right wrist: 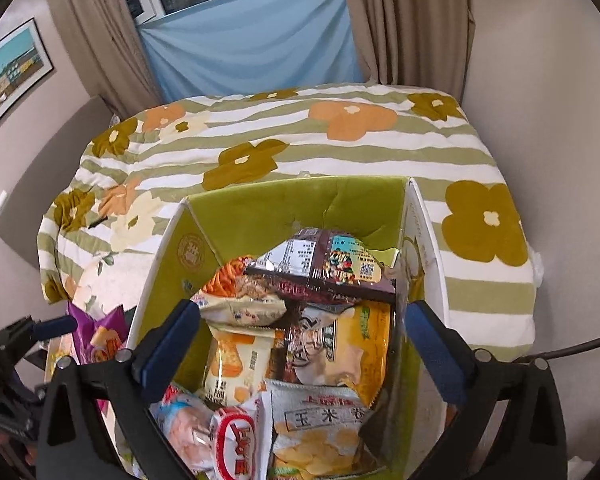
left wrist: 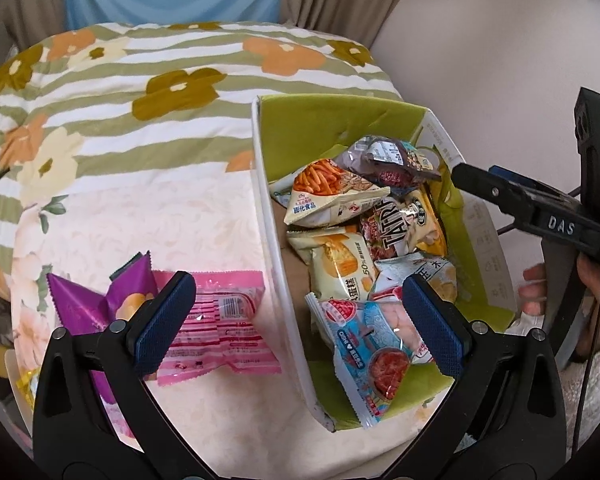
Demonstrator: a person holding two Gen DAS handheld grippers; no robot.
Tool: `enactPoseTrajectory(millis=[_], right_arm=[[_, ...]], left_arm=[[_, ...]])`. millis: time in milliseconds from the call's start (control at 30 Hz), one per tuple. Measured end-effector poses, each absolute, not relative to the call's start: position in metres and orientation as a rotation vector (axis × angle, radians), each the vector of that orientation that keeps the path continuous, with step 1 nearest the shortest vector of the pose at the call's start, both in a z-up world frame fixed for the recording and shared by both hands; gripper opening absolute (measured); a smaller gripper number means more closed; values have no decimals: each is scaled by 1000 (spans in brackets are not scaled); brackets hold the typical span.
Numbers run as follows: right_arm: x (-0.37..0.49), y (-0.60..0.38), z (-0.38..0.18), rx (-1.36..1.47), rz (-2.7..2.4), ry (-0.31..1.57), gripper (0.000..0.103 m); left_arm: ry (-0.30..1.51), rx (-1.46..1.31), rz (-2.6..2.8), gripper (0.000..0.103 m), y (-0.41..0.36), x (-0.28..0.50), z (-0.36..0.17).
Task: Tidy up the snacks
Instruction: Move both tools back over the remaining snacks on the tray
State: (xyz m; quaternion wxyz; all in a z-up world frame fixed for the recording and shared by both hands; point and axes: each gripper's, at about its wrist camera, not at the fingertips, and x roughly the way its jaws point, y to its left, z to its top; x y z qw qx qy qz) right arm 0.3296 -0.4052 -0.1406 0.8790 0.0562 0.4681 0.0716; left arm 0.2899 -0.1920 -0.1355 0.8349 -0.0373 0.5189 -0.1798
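Note:
A green-lined cardboard box (left wrist: 300,128) (right wrist: 260,208) sits on the bed and holds several snack packets. A blue-and-red packet (left wrist: 368,340) leans at its near end. A pink packet (left wrist: 220,320) and a purple packet (left wrist: 88,308) lie on the cloth left of the box. My left gripper (left wrist: 296,320) is open and empty, straddling the box's left wall. My right gripper (right wrist: 300,352) is open and empty above the box's snacks; it also shows in the left wrist view (left wrist: 480,184) at the box's right side.
A striped floral quilt (left wrist: 140,80) (right wrist: 300,140) is bunched behind the box. Curtains (right wrist: 400,20) and a blue sheet (right wrist: 252,40) hang at the back. A wall (left wrist: 500,40) is close on the right. A yellow packet (left wrist: 24,384) lies at the far left edge.

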Motion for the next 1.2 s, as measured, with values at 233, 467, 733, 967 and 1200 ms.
enactPoseTrajectory(millis=[233, 467, 733, 967, 1200], right_arm=[[310, -407, -122, 119, 166, 934, 102], [285, -398, -98, 86, 186, 904, 102], [244, -379, -72, 62, 248, 843, 102], [209, -336, -53, 26, 258, 773, 102], [186, -270, -45, 26, 281, 751, 102]], left_arm=[[1032, -74, -368, 102, -194, 270, -113], [971, -70, -320, 102, -185, 245, -86], [928, -93, -265, 102, -159, 209, -69], [876, -125, -222, 102, -98, 180, -57], [875, -139, -193, 102, -17, 164, -48]])
